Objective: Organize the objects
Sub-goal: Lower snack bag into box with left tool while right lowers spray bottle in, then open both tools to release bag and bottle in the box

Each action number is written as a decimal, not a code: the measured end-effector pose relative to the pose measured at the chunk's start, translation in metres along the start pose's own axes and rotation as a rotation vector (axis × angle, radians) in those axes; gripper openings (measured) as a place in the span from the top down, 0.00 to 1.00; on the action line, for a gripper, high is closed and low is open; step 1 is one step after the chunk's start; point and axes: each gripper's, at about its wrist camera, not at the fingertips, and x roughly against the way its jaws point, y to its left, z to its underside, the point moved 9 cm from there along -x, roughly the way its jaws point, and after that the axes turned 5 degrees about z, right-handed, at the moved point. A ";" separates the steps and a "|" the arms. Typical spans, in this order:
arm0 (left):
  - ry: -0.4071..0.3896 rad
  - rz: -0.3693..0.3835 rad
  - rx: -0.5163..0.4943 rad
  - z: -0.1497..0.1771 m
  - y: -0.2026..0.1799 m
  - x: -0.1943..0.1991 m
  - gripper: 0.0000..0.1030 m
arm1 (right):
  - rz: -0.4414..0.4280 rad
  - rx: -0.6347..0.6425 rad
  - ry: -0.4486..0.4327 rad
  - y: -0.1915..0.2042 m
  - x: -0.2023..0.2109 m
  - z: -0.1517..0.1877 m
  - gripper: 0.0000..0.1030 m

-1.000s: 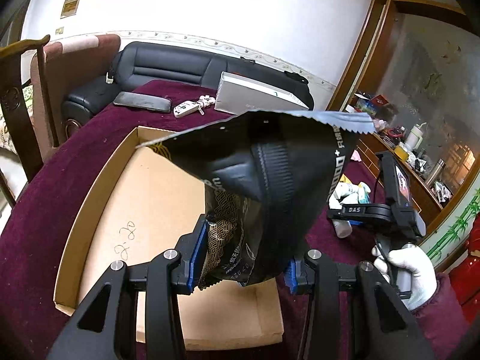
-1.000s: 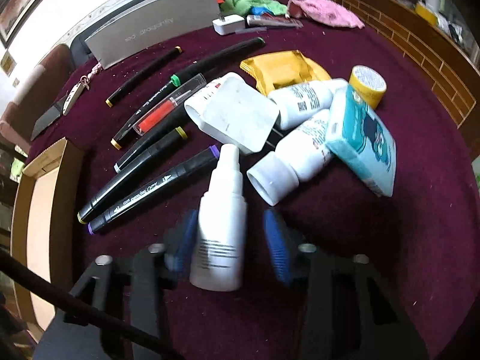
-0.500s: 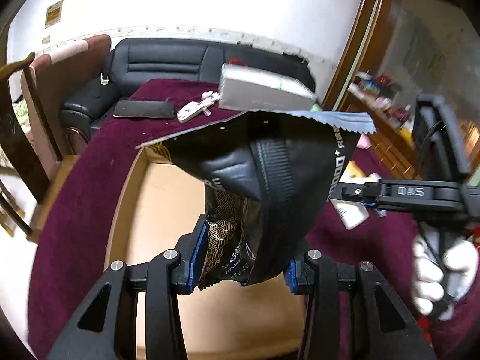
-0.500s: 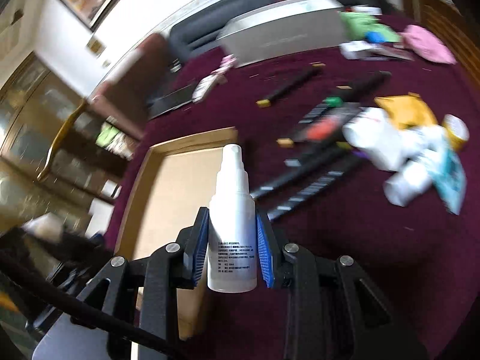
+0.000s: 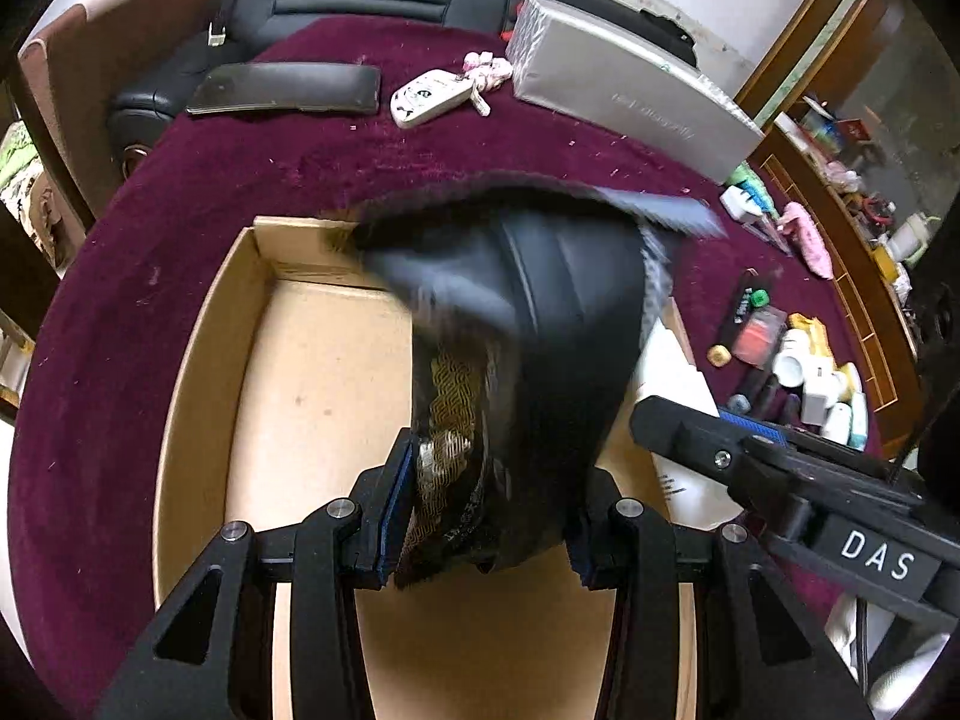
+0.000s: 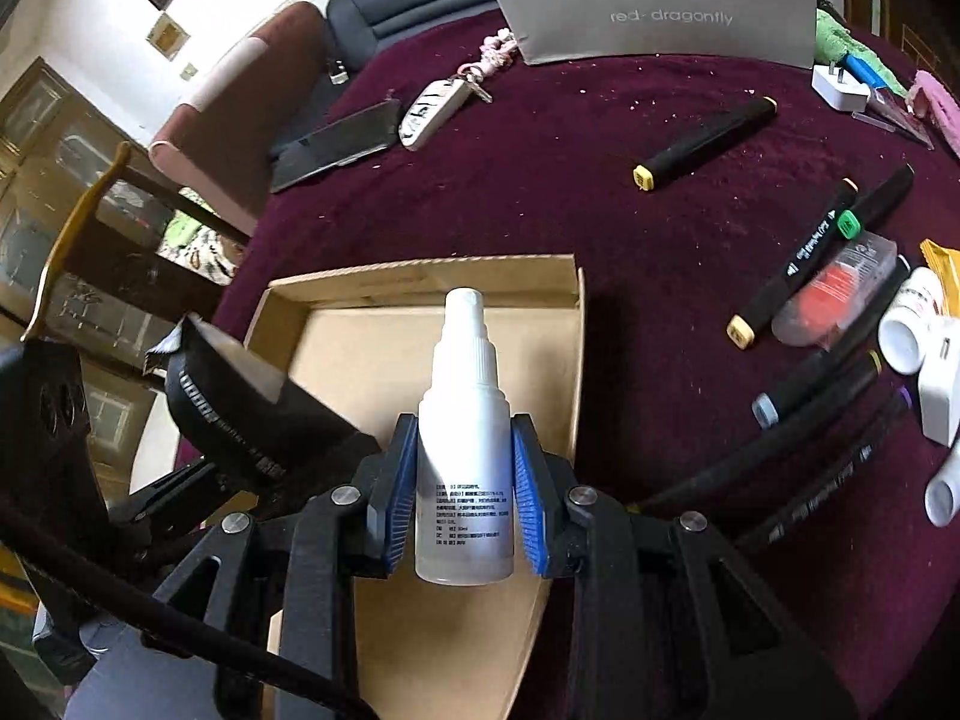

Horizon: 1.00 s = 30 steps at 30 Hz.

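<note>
Plastic white spray bottle, light, rigid and slick, sits clamped at mid-body in the right gripper above the shallow cardboard tray, while at nine o'clock the left gripper pinches a limp, crinkly black foil pouch by its bottom edge.

We see a deep maroon cloth on the table. The cardboard box is plain tan brown. Our black left gripper, with blue pads, carries a black pouch with a gold wave pattern low on one face and a grey-blue serrated top edge. The black right gripper, also blue-padded, holds a white spray bottle with small dark print. Toward the table's right edge lie black markers with yellow, green, blue and purple caps. Along the far edge we see a silver-grey box.
</note>
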 end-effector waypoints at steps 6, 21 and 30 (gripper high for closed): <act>0.030 0.021 -0.001 0.001 -0.001 -0.005 0.64 | 0.027 0.014 -0.010 -0.001 -0.003 -0.007 0.73; 0.038 0.085 0.155 -0.009 0.010 0.016 0.60 | 0.061 0.042 -0.153 0.000 0.041 -0.017 0.71; -0.216 0.128 0.080 -0.004 -0.041 0.109 0.47 | 0.217 0.140 -0.635 -0.038 0.203 -0.004 0.13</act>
